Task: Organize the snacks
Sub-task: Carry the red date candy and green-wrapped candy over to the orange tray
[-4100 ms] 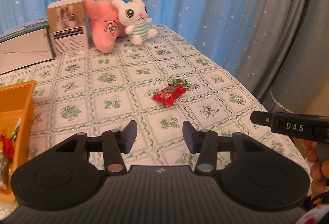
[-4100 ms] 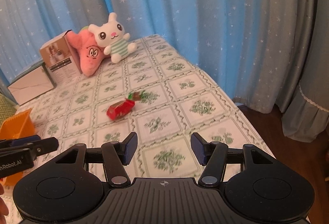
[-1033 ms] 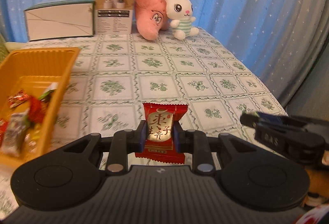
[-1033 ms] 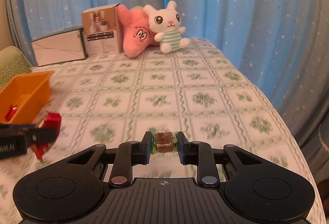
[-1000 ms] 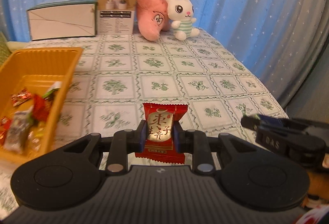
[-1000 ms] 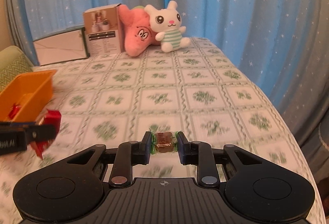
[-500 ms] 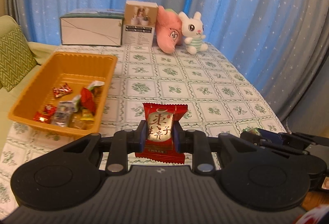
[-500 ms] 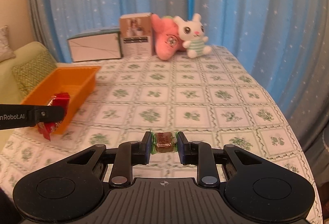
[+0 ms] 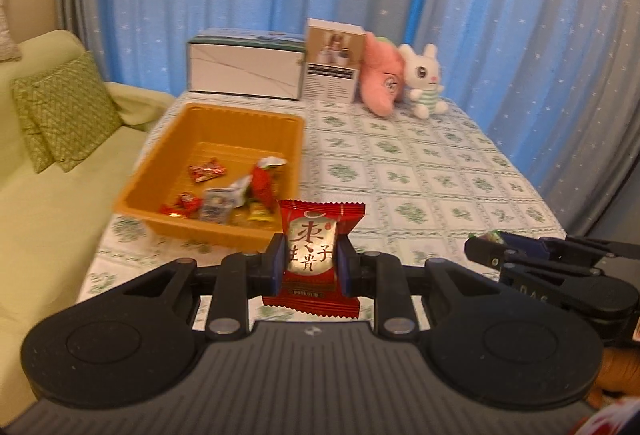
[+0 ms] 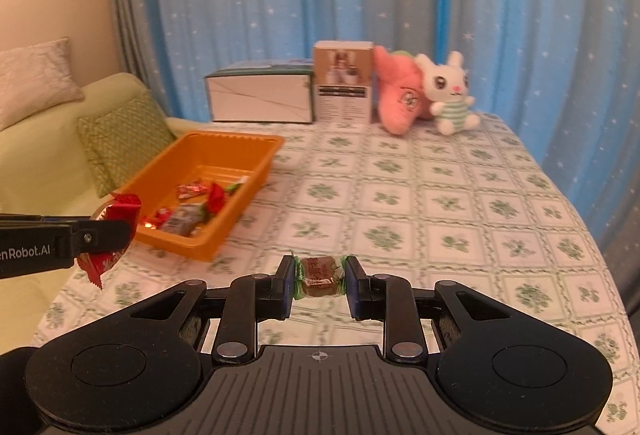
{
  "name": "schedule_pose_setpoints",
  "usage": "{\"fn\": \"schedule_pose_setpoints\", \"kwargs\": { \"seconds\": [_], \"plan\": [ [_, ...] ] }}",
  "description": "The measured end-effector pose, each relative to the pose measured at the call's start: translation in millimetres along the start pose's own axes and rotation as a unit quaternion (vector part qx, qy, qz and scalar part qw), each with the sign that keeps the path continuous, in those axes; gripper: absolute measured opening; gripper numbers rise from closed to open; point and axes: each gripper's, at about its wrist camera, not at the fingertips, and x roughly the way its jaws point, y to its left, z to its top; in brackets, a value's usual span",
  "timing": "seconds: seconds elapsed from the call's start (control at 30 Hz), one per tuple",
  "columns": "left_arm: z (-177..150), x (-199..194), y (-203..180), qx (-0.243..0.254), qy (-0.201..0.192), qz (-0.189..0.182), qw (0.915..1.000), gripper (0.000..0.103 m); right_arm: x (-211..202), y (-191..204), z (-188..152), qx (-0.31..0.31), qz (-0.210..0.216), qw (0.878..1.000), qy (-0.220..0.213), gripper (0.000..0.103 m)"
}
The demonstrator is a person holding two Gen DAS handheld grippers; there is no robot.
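Snacks held: left tongs (image 9: 310, 266) clamp red packet (image 9: 316, 259); right tongs (image 10: 320, 281) pinch brown candy (image 10: 319, 271).

Both grippers point downward, side by side; left gripper (image 9: 310, 265) and right gripper (image 10: 319, 281) fingers are each clamped on something.

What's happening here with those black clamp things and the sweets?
A person is tidying snacks with a hand-held gripper in each hand. The left gripper is shut on a red snack packet, and the right gripper is shut on a small green-wrapped candy. Both are held above the flowered tablecloth, near an orange tray that already holds several wrapped snacks. Neither sweet is in the tray yet.
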Motion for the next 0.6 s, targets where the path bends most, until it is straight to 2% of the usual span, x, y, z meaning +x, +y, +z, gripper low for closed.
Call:
{"fn": "schedule_pose_setpoints", "kwargs": {
  "seconds": [0.23, 0.6],
  "plan": [
    [-3.9, -12.8, 27.2, -0.014, -0.002, 0.026, 0.9996, 0.023, 5.7, 28.4, 4.4, -0.017, 0.027, 0.999, -0.001, 0.026],
    [-5.9, -20.7, 51.2, -0.029, -0.004, 0.041, 0.9987, 0.023, 15.7, 57.4, 9.8, -0.033, 0.052, 0.998, 0.002, 0.026]
  ]
}}
